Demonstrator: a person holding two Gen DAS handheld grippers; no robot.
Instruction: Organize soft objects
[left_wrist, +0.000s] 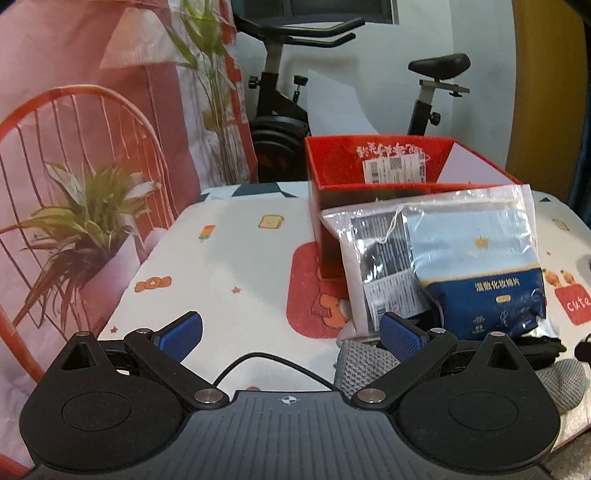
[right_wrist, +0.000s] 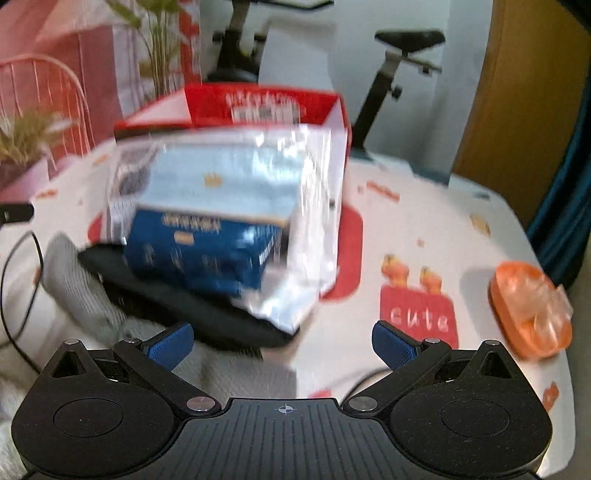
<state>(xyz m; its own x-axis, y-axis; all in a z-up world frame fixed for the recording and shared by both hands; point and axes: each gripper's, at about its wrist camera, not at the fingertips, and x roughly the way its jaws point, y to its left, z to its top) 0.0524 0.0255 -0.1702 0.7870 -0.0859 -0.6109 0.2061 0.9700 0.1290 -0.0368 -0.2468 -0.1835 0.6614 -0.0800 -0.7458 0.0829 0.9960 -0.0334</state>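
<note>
A clear plastic bag holding a blue packet of cotton pads (left_wrist: 476, 266) (right_wrist: 221, 221) leans against an open red box (left_wrist: 369, 162) (right_wrist: 266, 103). Under the bag lie a black soft item (right_wrist: 177, 310) and a grey knitted cloth (left_wrist: 362, 365) (right_wrist: 77, 284). My left gripper (left_wrist: 291, 336) is open, low over the tablecloth, its right finger just in front of the bag's lower left corner. My right gripper (right_wrist: 282, 341) is open too, with the bag's lower edge and the black item just ahead of its fingers. The right wrist view is blurred.
An orange soft item in clear wrap (right_wrist: 530, 310) lies near the table's right edge. The table carries a white cartoon-print cloth (left_wrist: 236, 258). A black cable (left_wrist: 277, 365) runs over it. Behind stand an exercise bike (left_wrist: 280, 110), a red wire chair (left_wrist: 74, 147) and a potted plant (left_wrist: 85, 221).
</note>
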